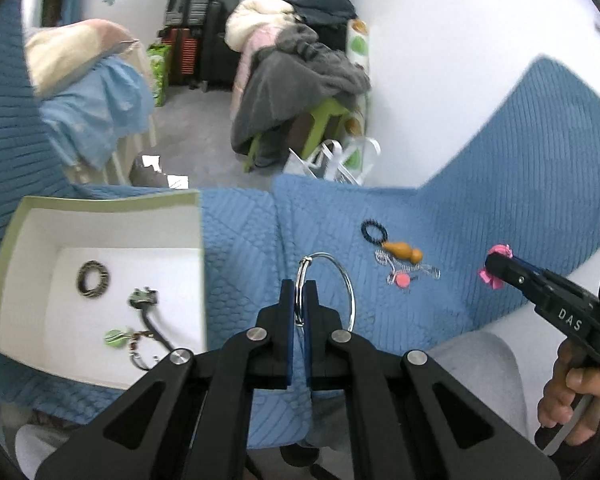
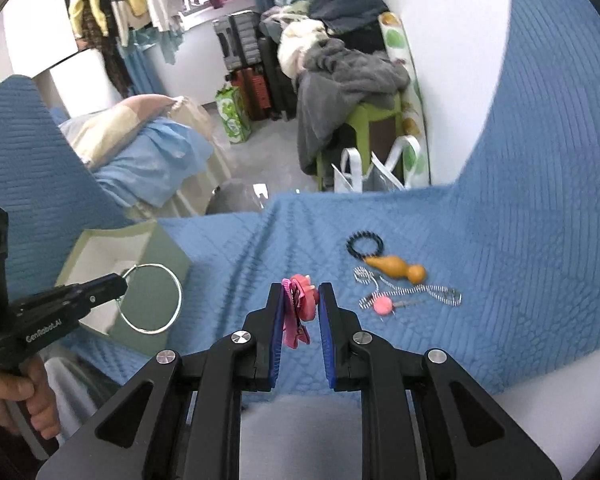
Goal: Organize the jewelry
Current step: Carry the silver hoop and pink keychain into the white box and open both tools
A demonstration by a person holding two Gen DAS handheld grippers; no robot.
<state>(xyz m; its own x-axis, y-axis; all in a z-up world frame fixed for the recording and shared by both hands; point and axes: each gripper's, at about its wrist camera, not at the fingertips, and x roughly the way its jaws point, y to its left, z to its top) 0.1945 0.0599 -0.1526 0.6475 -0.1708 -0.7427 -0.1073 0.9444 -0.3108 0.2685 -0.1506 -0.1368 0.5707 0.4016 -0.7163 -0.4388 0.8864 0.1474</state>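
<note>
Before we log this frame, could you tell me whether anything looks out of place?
Nothing looks damaged or spilled. The left gripper pinches the silver hoop, the right gripper holds the pink hair clip, though it sits crooked against one finger.

Even, diffuse indoor light, bright in both views; shadows soft and faint. Heavy fisheye bending, dark vignette in the corners. White wall [image 1: 440,60] is near blown out. Left view is slightly motion-smeared, background clutter soft. Glint on the metal hoop [image 1: 342,280].
</note>
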